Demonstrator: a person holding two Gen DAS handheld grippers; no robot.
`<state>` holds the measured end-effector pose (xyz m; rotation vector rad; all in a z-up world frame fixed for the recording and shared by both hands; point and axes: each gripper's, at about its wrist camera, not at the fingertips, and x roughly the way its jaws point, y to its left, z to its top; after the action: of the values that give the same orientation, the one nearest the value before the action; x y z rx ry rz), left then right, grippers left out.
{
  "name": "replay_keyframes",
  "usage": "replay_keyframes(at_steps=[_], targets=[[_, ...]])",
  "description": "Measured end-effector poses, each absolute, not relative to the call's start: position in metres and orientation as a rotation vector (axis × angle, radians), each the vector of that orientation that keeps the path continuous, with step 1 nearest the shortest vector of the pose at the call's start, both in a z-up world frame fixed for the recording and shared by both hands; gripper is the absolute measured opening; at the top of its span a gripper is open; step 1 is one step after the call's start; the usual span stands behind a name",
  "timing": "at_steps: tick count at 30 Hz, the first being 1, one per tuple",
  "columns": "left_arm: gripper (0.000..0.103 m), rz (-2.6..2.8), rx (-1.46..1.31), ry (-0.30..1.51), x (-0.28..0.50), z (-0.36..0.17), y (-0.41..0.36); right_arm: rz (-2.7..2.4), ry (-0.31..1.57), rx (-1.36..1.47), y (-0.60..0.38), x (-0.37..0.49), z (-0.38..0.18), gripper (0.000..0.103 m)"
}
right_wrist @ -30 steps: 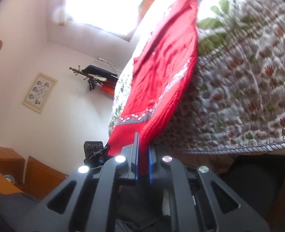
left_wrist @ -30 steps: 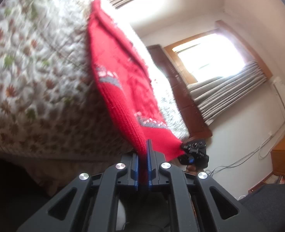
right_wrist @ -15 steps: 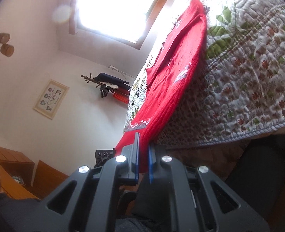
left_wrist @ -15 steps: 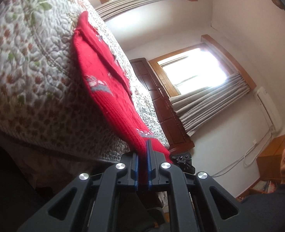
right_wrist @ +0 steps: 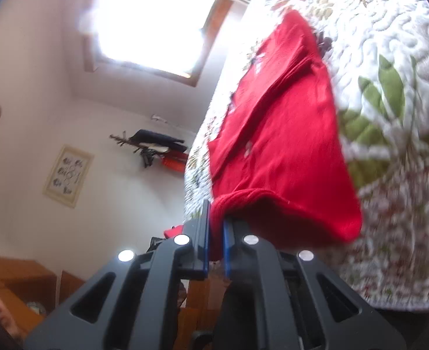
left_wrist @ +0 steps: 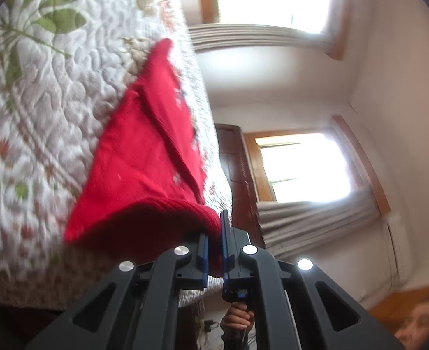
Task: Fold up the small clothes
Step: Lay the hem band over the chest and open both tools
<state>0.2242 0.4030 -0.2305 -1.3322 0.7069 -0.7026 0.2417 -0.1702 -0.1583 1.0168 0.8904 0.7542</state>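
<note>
Both claws are pinching the near edge of the red sweater (left_wrist: 144,157): the left claw (left_wrist: 213,250) at lower centre, the right claw (right_wrist: 215,248) likewise; the sweater is lying mid-frame across the floral bed quilt (left_wrist: 39,87).

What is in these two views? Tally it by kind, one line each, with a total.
Red sweater: 1
Quilt: 1
Grippers: 2, the left gripper and the right gripper, each shut on the sweater's hem
Windows: 3
Framed picture: 1
Total: 8
</note>
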Motion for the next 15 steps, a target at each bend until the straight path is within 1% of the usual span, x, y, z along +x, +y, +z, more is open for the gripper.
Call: replay_keyframes(at_steps=[5,6,7,8,9,10,12,13,15], targets=[[0.008,-0.620,-1.333,0.818,0.284,-0.249,0.390,0.635,0.982,1.014,-0.171,0.294,-0.180,0.007],[0.014,-0.606,-1.336,0.838,0.292,-0.254,0.389,0.620,1.001,1.012,-0.171,0.301,-0.184,0.010],[0.029,-0.591,-1.336,0.856,0.298,-0.256,0.388,0.603,1.019,1.013,-0.172,0.308,-0.189,0.012],[0.038,-0.569,-1.332,0.867,0.302,-0.258,0.389,0.587,1.032,1.008,-0.172,0.313,-0.193,0.014],[0.051,-0.550,-1.326,0.868,0.304,-0.258,0.391,0.581,1.050,1.007,-0.173,0.317,-0.198,0.024],[0.056,-0.544,-1.320,0.863,0.306,-0.257,0.393,0.580,1.058,1.014,-0.174,0.319,-0.198,0.039],[0.058,-0.556,-1.299,0.845,0.305,-0.247,0.398,0.584,1.032,1.000,-0.179,0.322,-0.188,0.045],[0.062,-0.566,-1.278,0.831,0.303,-0.240,0.400,0.594,1.017,0.990,-0.181,0.321,-0.185,0.047],[0.065,-0.587,-1.202,0.811,0.300,-0.223,0.403,0.617,0.986,0.965,-0.187,0.323,-0.173,0.048]])
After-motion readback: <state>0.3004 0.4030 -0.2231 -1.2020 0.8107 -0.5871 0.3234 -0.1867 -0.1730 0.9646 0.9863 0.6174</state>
